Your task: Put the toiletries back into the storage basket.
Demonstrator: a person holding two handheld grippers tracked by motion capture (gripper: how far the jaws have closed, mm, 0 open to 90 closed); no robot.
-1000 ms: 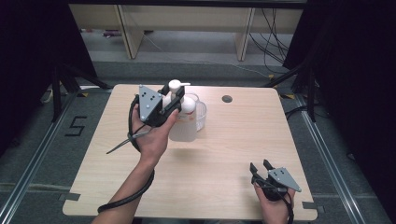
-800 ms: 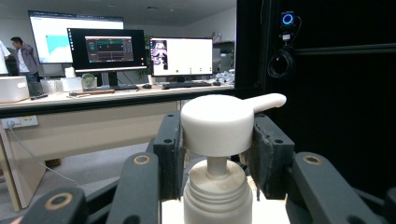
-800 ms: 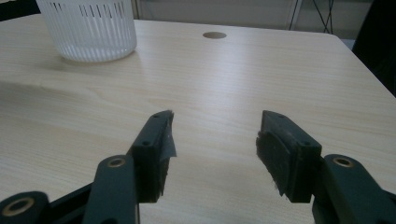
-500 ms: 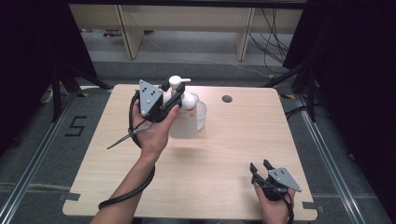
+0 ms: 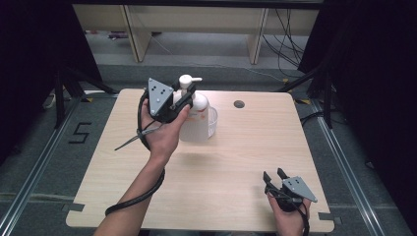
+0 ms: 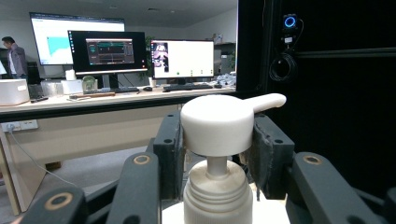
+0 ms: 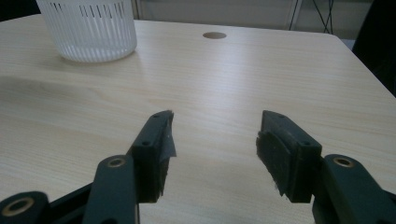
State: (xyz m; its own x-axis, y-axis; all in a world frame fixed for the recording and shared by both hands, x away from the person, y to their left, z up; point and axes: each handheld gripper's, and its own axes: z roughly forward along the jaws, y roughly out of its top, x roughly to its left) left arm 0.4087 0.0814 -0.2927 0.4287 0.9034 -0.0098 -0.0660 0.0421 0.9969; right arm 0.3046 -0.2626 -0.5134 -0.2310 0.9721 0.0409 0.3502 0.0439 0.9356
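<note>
A white pump bottle (image 5: 195, 118) hangs upright from my left gripper (image 5: 185, 97), which is shut on its pump head (image 6: 217, 122); both pads press the head's sides in the left gripper view. The bottle's body overlaps a white slotted basket (image 5: 212, 120) at the table's far middle, and I cannot tell whether its base is still inside the rim. The same basket (image 7: 88, 28) stands far off in the right gripper view. My right gripper (image 5: 274, 176) rests low at the table's near right corner, open (image 7: 215, 140), with only bare wood between its jaws.
The light wooden table (image 5: 236, 162) has a round cable hole (image 5: 239, 104) near its far edge, right of the basket. A black cable loops from the left gripper down along the forearm. Dark floor and frame legs surround the table.
The left gripper has risen a little with the pump bottle, so more of the bottle stands above the basket. The right gripper has stayed put.
</note>
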